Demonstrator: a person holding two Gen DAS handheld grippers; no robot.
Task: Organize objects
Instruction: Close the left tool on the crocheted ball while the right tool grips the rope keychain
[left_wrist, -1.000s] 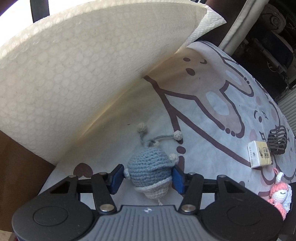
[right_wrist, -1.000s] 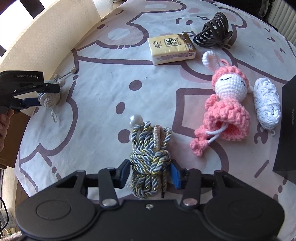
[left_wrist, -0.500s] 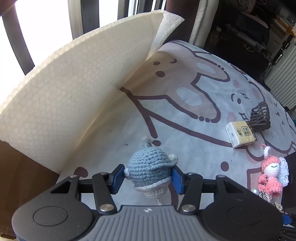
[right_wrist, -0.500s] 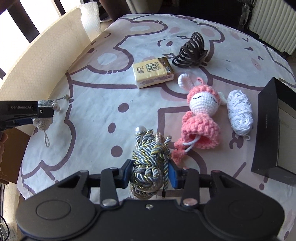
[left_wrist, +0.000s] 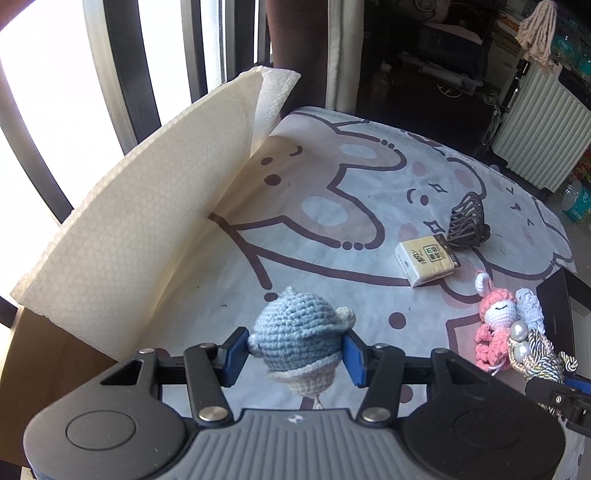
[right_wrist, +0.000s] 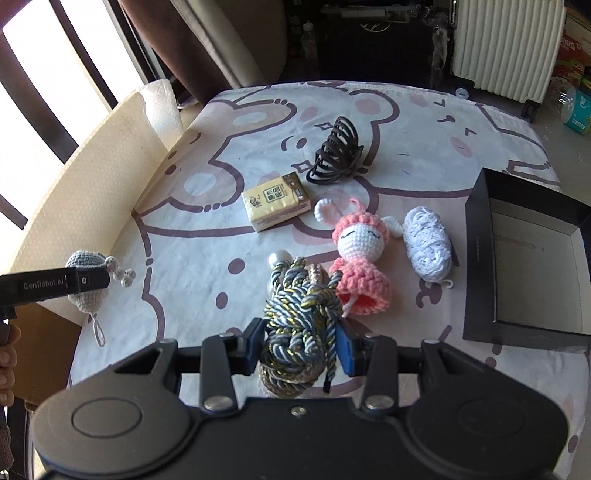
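Observation:
My left gripper (left_wrist: 295, 349) is shut on a blue crochet toy (left_wrist: 299, 332) and holds it above the table's left side; the toy also shows in the right wrist view (right_wrist: 86, 280). My right gripper (right_wrist: 299, 349) is shut on a knotted grey-and-gold cord bundle (right_wrist: 299, 321) with pearl beads, lifted above the table's front. On the cloth lie a pink crochet doll (right_wrist: 360, 258), a white yarn bundle (right_wrist: 428, 247), a yellow tissue pack (right_wrist: 277, 203) and a black hair claw (right_wrist: 336, 151).
An open black box (right_wrist: 480, 258) stands at the table's right edge. A curved sheet of white bubble wrap (left_wrist: 140, 221) rises along the left edge. A white radiator (right_wrist: 506, 44) stands beyond the far side.
Both grippers have risen with their objects, and more of the table and room shows. The blue toy has left the cloth and hangs in the left gripper.

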